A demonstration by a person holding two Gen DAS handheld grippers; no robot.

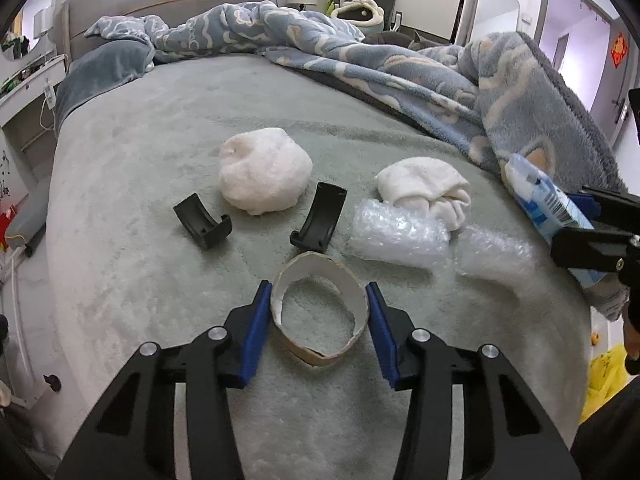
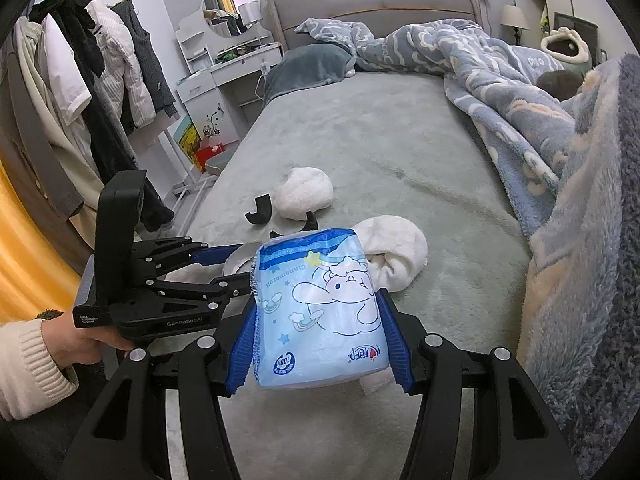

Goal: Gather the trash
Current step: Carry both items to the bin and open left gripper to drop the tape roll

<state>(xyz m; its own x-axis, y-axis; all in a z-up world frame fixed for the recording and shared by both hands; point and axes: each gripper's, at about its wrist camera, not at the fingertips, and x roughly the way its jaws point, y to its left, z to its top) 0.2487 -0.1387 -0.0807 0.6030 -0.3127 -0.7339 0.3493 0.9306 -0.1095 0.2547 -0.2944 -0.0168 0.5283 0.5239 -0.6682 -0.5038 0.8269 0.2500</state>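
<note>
A torn cardboard ring (image 1: 320, 266) lies on the grey-green bed (image 1: 140, 160), and my left gripper (image 1: 318, 286) is shut on it, a blue pad pressing each side. In the right wrist view the left gripper (image 2: 240, 266) comes in from the left, held by a hand (image 2: 84, 340) in a cream sleeve. My right gripper (image 2: 318, 300) is shut on a light blue tissue pack (image 2: 320, 312) with a cartoon print, lifted off the bed. The pack (image 1: 548, 204) also shows at the right edge of the left wrist view.
Two white cloth bundles (image 1: 264, 172) (image 1: 424, 188), two pieces of bubble wrap (image 1: 396, 236) (image 1: 492, 252) and two black curved plastic pieces (image 1: 202, 220) (image 1: 320, 220) lie ahead of the ring. A blue fleece blanket (image 1: 520, 92) is heaped along the right. A yellow bag (image 1: 604, 376) sits beside the bed.
</note>
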